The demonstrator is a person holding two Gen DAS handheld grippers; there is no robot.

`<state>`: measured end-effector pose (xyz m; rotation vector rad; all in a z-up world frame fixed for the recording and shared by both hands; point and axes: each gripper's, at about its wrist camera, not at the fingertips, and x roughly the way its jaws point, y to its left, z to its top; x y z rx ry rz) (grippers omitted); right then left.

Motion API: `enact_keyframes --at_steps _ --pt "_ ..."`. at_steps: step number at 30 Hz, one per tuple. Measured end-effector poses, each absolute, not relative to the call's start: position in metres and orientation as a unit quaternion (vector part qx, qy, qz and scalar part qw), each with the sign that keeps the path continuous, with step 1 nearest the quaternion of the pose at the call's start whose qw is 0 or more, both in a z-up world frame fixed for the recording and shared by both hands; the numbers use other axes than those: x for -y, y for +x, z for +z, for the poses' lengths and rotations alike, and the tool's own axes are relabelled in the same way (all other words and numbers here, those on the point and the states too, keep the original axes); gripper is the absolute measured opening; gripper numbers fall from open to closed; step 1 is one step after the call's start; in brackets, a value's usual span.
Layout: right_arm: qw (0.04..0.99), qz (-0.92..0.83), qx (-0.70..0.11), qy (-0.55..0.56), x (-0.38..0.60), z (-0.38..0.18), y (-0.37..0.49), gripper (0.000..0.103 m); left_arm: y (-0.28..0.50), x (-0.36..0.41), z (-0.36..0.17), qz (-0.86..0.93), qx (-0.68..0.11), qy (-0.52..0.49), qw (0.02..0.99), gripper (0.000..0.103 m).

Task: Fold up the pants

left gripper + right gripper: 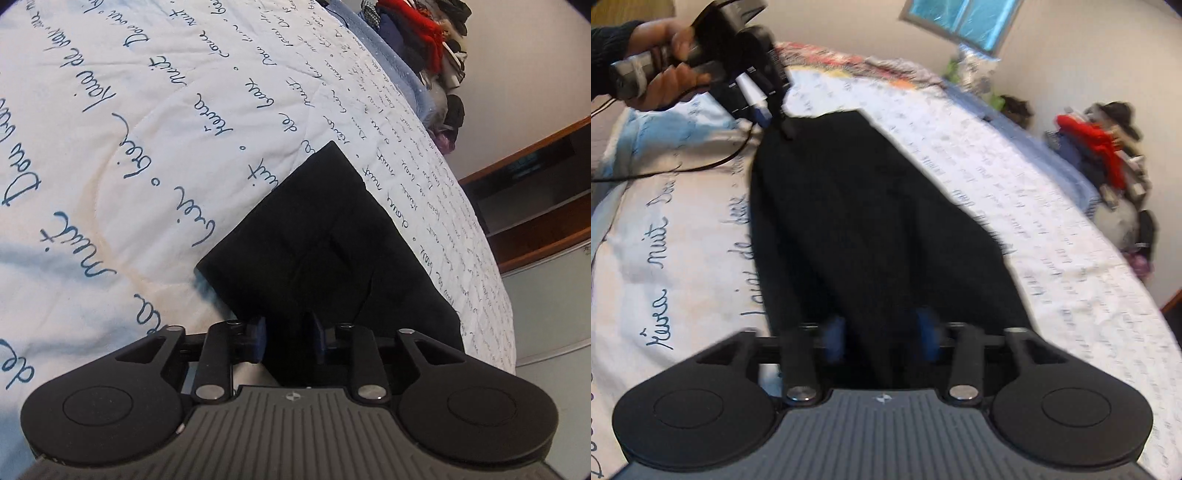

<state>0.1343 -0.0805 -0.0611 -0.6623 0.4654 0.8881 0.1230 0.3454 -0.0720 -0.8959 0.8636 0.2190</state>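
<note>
Pants [871,221], black, lay flat on a bed [147,129], folded into a long panel. Bed covering: white quilt printed with blue cursive script. Long axis of the garment ran from the right gripper [882,338] away to the left gripper [774,123], which a hand [670,70] held at the far end. Left view showed the panel narrowing away to a squared far corner, close to the bed's edge. Left gripper's fingers [258,338] stood partly apart over the near edge of the cloth; whether they pinched it could not be told. Right gripper's fingers [834,336] stood wide apart above the fabric, gripping nothing visible. Room: pale walls, a window [960,18], a clothes heap [1100,147] with a red item, wooden shelving [535,206]. Right view blurred; garment detail lost in black.
</note>
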Motion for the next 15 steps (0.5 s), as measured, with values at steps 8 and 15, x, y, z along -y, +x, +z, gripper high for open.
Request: enact_keyframes --at_steps 8,15 --pt "0.902 0.308 -0.295 -0.071 0.229 0.0 0.192 0.084 0.1 -0.33 -0.06 0.115 -0.388 -0.405 0.82 0.064" --pt "0.868 -0.028 -0.496 0.025 0.362 -0.008 0.36 0.084 0.091 -0.294 -0.028 0.123 -0.352 -0.308 0.875 0.064"
